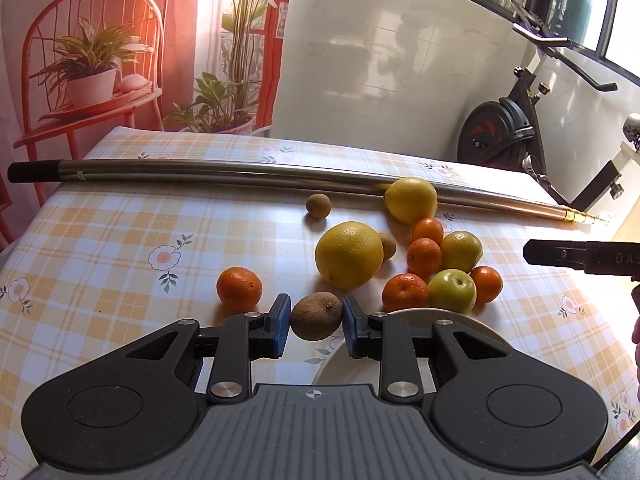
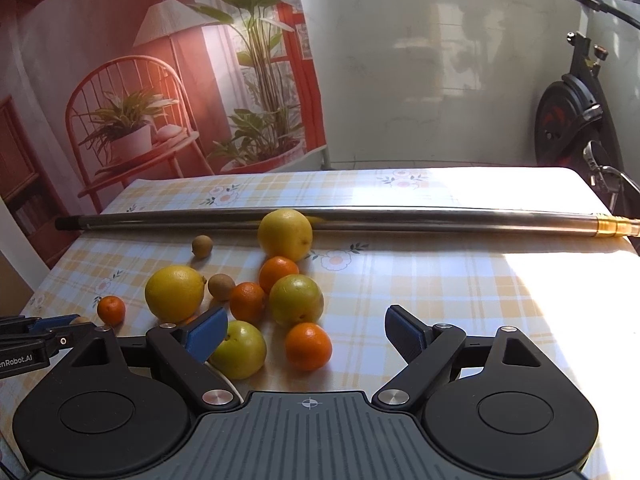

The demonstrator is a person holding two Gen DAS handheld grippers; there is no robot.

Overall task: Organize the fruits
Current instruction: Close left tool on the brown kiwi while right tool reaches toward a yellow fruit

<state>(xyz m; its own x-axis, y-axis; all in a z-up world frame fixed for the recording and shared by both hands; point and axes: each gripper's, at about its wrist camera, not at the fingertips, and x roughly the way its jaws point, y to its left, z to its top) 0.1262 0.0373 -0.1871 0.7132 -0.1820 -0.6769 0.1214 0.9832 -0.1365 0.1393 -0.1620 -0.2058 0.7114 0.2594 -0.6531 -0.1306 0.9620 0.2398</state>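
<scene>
Left tool (image 1: 316,322) low, pads closed against brown fruit (image 1: 316,316); right tool (image 2: 307,330) spread wide, level, holding nothing

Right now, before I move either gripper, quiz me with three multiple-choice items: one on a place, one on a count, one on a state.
1. Where is the nearest kiwi?
A. On the chair
B. Between the left gripper's fingers
C. On the floor

2. How many brown kiwis are on the table?
A. One
B. Three
C. Six

3. What state is the right gripper in?
A. Shut on a tangerine
B. Shut on an apple
C. Open, holding nothing

Answers:
1 B, as the left wrist view shows it framed by the two blue fingers.
2 B, since besides that one there is a second kiwi and a third kiwi.
3 C, because its fingers are spread wide with nothing gripped between them.
</scene>
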